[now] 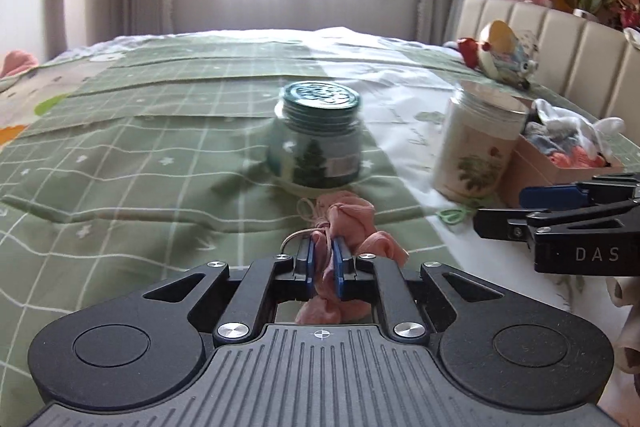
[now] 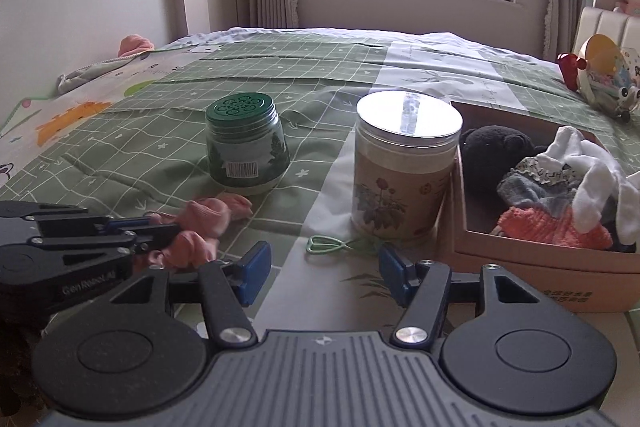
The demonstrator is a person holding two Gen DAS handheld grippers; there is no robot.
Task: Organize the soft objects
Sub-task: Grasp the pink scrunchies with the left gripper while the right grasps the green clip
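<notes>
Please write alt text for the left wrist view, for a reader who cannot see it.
The left gripper is shut on pink cloth lying on a green checked bedspread. Beyond stand a green-lidded jar and a taller silver-lidded jar; the right gripper enters from the right.

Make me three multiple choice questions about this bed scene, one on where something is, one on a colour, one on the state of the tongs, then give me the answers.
1. Where is the cardboard box relative to the tall jar in the right wrist view?
A. left of it
B. right of it
C. on top of it

2. What colour is the short jar's lid?
A. green
B. red
C. white

3. What are the left tongs doing?
A. hanging open over bare bedding
B. gripping the tall jar
C. clamped on the pink sock

Answers:
1 B, the box sits beside the jar on its right.
2 A, the lid is dark green.
3 C, pink fabric is pinched between the blue pads, while the right tongs stand open.
</notes>
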